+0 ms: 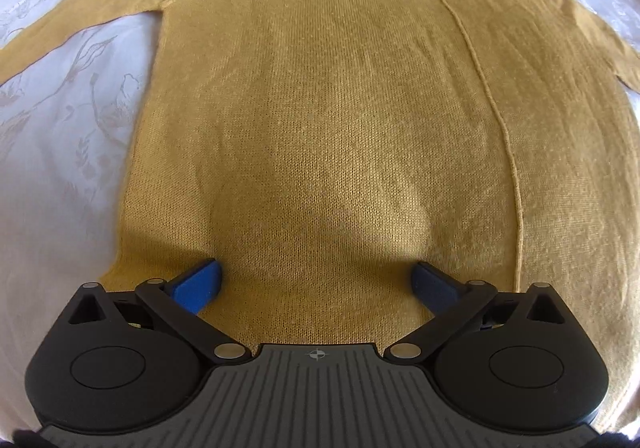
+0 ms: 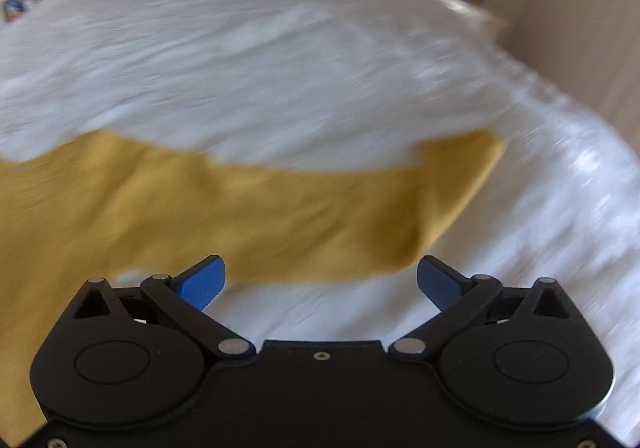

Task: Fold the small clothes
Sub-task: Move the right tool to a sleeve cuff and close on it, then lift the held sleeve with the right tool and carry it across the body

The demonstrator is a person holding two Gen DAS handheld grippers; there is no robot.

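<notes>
Beyond right tongs (image 2: 320, 284): sweater (image 2: 200, 215) sleeve end, blurred.

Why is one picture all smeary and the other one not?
Right wrist view: motion blur streaks the white bedspread and softens the yellow sweater. Left wrist view: sharp, you can see the sweater's knit; a dark shadow lies by the left gripper. Both bend at the edges.

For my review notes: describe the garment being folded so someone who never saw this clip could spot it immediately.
Start from the white patterned bedspread that covers the bed. Spread flat on it, sleeves out to both sides, lies a mustard-yellow knitted sweater, directly ahead of the open left gripper. It is the only coloured cloth on the bed, with a band of lacy openwork across its top.
</notes>
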